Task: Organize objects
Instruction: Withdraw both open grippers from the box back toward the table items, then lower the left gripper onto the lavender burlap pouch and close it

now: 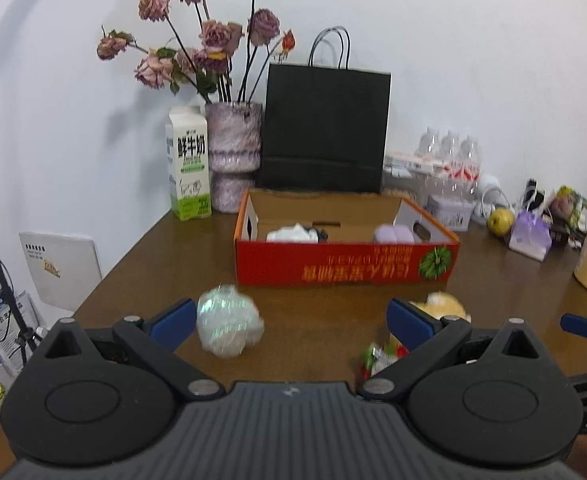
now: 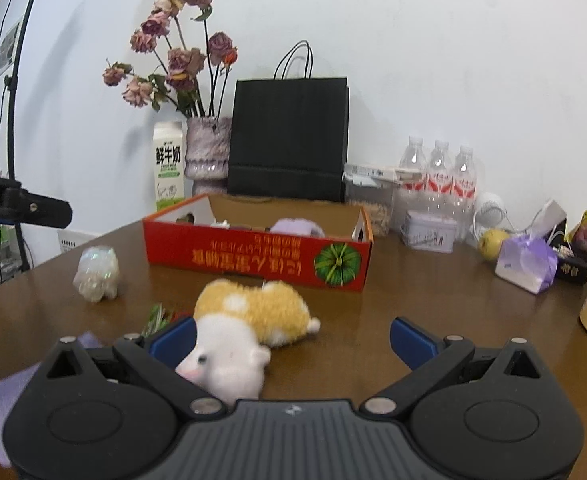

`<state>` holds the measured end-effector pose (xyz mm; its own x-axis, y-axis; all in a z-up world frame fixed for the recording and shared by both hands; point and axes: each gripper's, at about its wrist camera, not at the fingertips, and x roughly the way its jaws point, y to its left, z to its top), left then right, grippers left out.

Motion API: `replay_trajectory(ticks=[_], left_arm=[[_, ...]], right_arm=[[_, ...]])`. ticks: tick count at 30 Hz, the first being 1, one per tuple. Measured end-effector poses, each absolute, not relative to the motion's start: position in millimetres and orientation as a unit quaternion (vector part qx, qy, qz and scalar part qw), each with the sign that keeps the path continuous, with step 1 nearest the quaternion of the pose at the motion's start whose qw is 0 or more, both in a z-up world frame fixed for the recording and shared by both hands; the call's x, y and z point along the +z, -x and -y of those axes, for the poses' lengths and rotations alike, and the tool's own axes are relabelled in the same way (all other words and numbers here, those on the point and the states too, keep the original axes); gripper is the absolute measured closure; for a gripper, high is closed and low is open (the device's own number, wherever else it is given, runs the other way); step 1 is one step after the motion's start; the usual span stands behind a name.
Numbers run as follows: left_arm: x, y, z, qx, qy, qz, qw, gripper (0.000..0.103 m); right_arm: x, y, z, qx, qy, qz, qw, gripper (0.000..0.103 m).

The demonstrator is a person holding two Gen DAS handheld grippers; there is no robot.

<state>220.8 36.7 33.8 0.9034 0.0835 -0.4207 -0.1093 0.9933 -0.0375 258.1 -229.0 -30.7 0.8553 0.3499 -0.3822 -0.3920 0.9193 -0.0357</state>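
left hand-held gripper (image 1: 291,324) — agape, right hand-held gripper (image 2: 291,338) — agape

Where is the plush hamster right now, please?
In the right wrist view, the plush hamster lies on the table, before the red box.

1. A black paper bag (image 2: 288,138) with cord handles stands upright against the white wall (image 2: 453,60), at the back of a brown table (image 2: 433,312).
2. Just left of the bag, a mottled pink vase (image 2: 208,148) holds dried, drooping roses (image 2: 181,60).
3. Left of the vase stands a white and green milk carton (image 2: 168,166).
4. Right of the bag are three clear water bottles (image 2: 437,176) with red labels.
5. In front of the bottles sits a small pale tin (image 2: 429,232).
6. Further right of the bag lies a yellow-green fruit (image 2: 492,243), beside a lilac gift box (image 2: 527,263) with a ribbon.
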Motion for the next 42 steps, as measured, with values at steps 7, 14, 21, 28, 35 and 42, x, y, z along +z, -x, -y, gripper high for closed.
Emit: replay_trajectory(ticks=[7, 14, 21, 28, 35, 42], left_arm=[[7.9, -206.0, -41.1, 0.052, 0.04, -0.254, 0.965, 0.0], [-14.5, -199.7, -46.9, 0.06, 0.055, -0.285, 0.955, 0.0], [-24.7, -193.7, -36.2, 0.037, 0.044, -0.297, 0.953, 0.0], [-36.0, -196.8, -23.5, 0.011, 0.026, -0.32, 0.947, 0.0], [-60.2, -207.3, -10.7, -0.016, -0.024, -0.351, 0.936, 0.0], [-63.6, -208.1, -12.3, -0.013, -0.008, -0.347, 0.938, 0.001]], right_arm=[[-43.1, -243.7, 232.9, 0.197, 0.062, -0.207, 0.956, 0.0], [-54.2, -239.1, 235.0, 0.198, 0.058, -0.225, 0.952, 0.0], [-55.1, -242.7, 239.2, 0.188, 0.047, -0.232, 0.953, 0.0], [-54.1, -238.7, 241.5, 0.177, 0.045, -0.217, 0.959, 0.0], [-53.4, -238.8, 243.2, 0.175, 0.04, -0.214, 0.96, 0.0], [-53.9, -239.4, 243.0, 0.176, 0.04, -0.216, 0.96, 0.0]])
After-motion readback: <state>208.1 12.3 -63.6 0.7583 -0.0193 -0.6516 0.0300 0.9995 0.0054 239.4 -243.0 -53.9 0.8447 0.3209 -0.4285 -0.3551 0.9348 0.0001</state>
